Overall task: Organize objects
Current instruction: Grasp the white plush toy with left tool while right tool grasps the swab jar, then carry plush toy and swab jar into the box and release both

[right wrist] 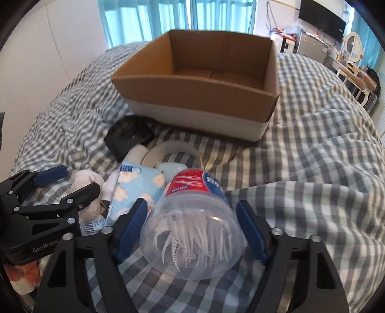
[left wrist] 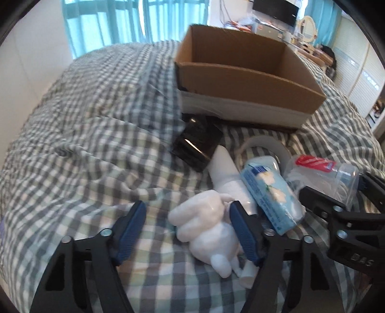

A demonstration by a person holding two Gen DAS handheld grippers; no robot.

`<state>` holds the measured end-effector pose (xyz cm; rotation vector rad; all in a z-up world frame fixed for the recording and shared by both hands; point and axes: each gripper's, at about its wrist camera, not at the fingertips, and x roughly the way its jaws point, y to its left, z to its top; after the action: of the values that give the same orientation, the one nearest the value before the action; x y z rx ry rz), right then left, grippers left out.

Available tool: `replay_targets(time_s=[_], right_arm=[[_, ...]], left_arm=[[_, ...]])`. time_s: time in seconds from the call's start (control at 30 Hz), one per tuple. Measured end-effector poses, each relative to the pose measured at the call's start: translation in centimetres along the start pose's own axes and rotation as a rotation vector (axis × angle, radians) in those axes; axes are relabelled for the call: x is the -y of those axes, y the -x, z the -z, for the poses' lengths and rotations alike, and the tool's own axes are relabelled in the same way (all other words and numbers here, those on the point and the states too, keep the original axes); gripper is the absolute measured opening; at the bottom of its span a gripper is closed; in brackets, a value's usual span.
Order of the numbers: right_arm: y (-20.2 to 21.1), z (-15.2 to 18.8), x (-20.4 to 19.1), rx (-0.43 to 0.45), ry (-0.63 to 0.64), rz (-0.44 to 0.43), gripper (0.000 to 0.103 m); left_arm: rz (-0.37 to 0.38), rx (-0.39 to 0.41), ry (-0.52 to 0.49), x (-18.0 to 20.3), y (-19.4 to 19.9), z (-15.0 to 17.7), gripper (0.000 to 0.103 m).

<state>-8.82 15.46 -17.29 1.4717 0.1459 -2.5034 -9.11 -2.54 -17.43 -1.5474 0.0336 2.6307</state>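
An open cardboard box [left wrist: 243, 79] [right wrist: 202, 86] stands on the checked bedspread. In front of it lies a pile: a black case [left wrist: 196, 142] [right wrist: 127, 137], a tape roll [left wrist: 264, 146] [right wrist: 173, 151], a white tube [left wrist: 223, 171], a light blue tissue pack [left wrist: 269, 192] [right wrist: 137, 185] and a white plush toy [left wrist: 207, 221] [right wrist: 84, 179]. My left gripper [left wrist: 187, 231] [right wrist: 69, 179] is open around the plush toy. My right gripper [right wrist: 192, 228] [left wrist: 336, 192] is open around a clear plastic jar of white floss picks [right wrist: 192, 221] [left wrist: 332, 175] lying on its side.
The checked bedspread [left wrist: 96, 120] [right wrist: 312, 144] is rumpled, with folds at the left and right. Turquoise curtains [right wrist: 168, 16], a desk with clutter and a monitor [right wrist: 322, 16] stand behind the bed. A white wall [right wrist: 60, 48] is at the left.
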Motion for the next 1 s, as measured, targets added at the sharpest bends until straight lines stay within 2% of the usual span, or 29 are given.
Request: replay_targets(time_s=[0.1,0.3,0.37,0.5,0.67,1.0], right_arm=[[-0.2,0.0,0.0,-0.007,-0.001,0.0,0.063],[0.1,0.3,0.0,0.001,0.001,-0.009,0.063],[0.5,0.4,-0.2,0.01,0.007,-0.005,0.063],[1.8,0.6,-0.5,0.046,0.02,0.004,0.063],[4.2,0.9,-0.7,0.115,0.033,0.016,0.063],[8.9,1.5,-1.5,0.215,0.056,0.047,0.063]], left_arm=[[0.026,-0.017,-0.021,0.4,-0.2,0.0,0.065],[0.095,-0.059,-0.023,0.3,-0.3,0.6,0.063],[0.12,-0.097,-0.042,0.6,-0.5,1.1,0.059],[0.108,-0.064,-0.059,0.9,0.3,1.5,0.056],[0.11,-0.021,-0.026,0.2,1.9,1.6,0.055],[0.067,0.1,-0.023,-0.3,7.4,1.1,0.055]])
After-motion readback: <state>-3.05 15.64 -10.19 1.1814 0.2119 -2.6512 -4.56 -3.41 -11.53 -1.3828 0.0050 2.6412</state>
